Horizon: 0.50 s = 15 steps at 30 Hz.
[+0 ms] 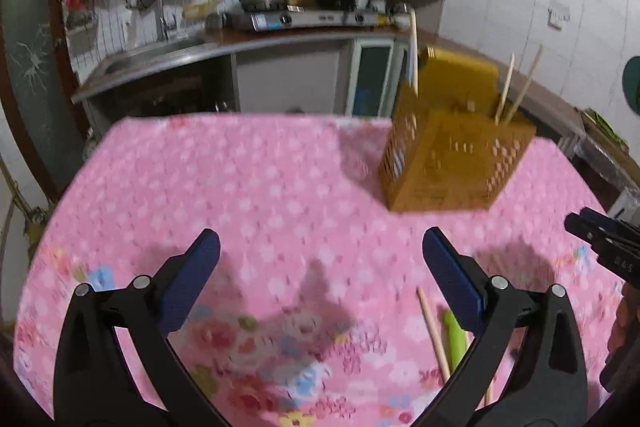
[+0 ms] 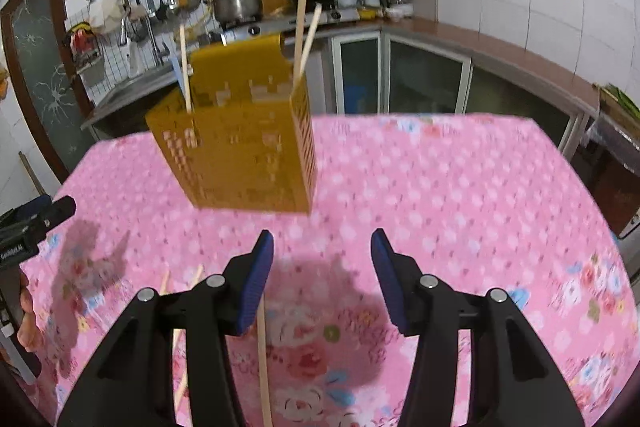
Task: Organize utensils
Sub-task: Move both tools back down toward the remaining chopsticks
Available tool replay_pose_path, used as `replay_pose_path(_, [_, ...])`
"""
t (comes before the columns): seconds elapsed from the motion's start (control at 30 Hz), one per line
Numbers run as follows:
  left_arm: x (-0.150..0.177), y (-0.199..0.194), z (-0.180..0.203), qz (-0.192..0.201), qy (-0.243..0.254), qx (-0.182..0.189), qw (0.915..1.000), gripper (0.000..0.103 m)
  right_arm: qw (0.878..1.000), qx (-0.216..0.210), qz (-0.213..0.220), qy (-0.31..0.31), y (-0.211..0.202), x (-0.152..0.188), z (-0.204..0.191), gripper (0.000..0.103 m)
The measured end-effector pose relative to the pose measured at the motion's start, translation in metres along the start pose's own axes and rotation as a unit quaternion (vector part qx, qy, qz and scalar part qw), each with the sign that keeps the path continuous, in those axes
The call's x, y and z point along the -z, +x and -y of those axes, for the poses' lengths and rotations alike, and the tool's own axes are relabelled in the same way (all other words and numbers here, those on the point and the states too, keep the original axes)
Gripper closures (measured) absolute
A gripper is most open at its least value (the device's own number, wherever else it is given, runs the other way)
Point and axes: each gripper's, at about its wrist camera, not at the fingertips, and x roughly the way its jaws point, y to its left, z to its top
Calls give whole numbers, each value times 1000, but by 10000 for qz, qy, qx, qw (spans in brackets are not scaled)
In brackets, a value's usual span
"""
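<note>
On the left, the left tool (image 1: 321, 269) is seen spread wide above the desk (image 1: 240, 179), which is covered by a pink flowered cloth, and nothing is held between its blue pads. Just beside its right finger, a loose wooden chopstick (image 1: 432, 331) and a green utensil (image 1: 456, 337) are found lying flat on the cloth, partly hidden by the tool's frame; what the green item is cannot be told. Further back and to the right, the brown perforated utensil holder (image 1: 452, 163) is seen standing upright on the desk, with several chopsticks already leaning out of its top. On the right, the right tool (image 2: 322, 269) is held moderately open and empty, pointed toward the same holder (image 2: 240, 151), while another chopstick (image 2: 264, 359) is seen lying on the cloth beneath its left finger, and two more (image 2: 182, 279) lie further left. The sorting is judged to be partly done, with the loose pieces still to be collected. Several risks are judged to follow: a thin chopstick lying flat may be pushed along the cloth or rolled away if the pads are closed off-centre; the cloth itself may be pinched and dragged; the light holder may be tipped if struck on approach; and the two tools, working close together, may collide.
</note>
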Motion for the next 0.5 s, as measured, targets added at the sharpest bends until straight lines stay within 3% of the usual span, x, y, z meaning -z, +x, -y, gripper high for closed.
replay_pose_path(0.4, [39, 34, 12, -660, 117, -96, 9977, 5, 9974, -2, -694, -213, 50, 32, -26, 57])
replay_pose_path(0.5, [42, 36, 14, -684, 155, -143, 9974, 5, 9964, -29, -804, -263, 57, 32, -32, 64])
